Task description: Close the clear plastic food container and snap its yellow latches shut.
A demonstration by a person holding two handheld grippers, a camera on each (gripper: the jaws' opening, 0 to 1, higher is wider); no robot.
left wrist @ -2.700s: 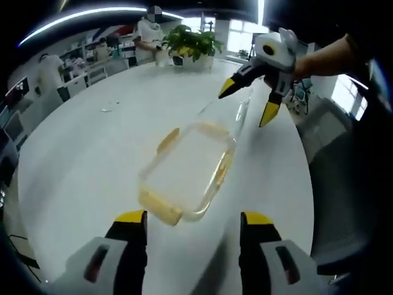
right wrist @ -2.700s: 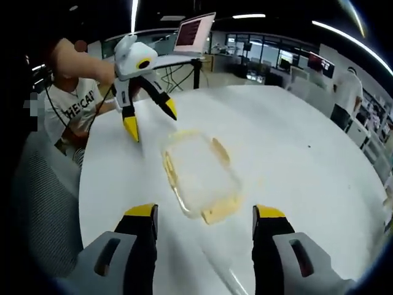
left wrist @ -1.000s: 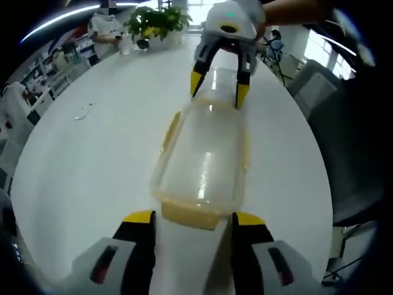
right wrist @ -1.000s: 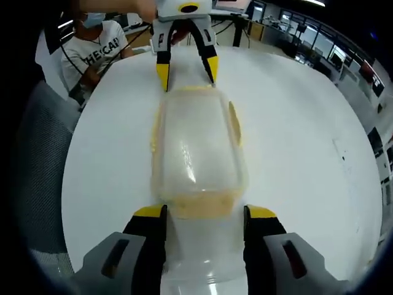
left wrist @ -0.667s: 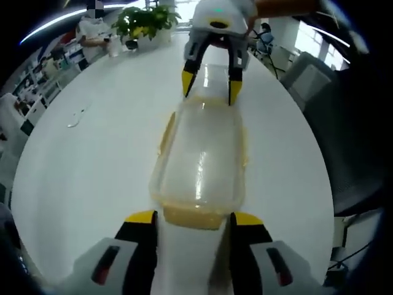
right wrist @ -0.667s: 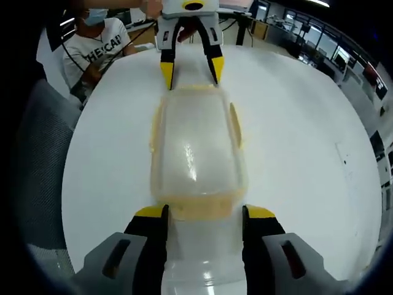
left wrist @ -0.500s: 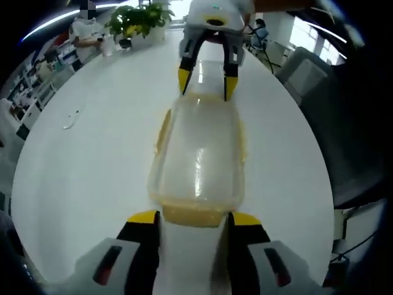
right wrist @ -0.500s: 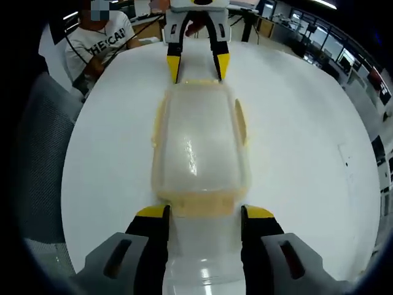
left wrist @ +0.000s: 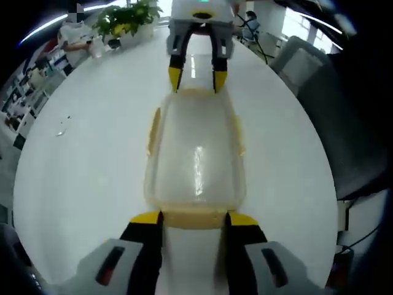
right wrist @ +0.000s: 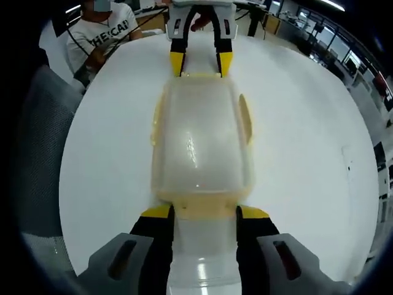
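One clear container [left wrist: 194,153] lies lengthwise between the two tongs on the white tabletop [left wrist: 86,153]. The left tongs [left wrist: 193,218] and right tongs [right wrist: 205,212] each straddle an end latch, jaws spread.

There is one clear plastic container [left wrist: 195,157] on one white table [left wrist: 92,160]. I count four yellow latches, one at each side. There are two grippers: the left gripper [left wrist: 193,220] at 6 o'clock and the right gripper [left wrist: 197,78] at 12 o'clock. One potted plant [left wrist: 126,17] stands at 11 o'clock.

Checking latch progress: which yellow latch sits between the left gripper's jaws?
The end latch at the container's near end; side latches lie outside left gripper.
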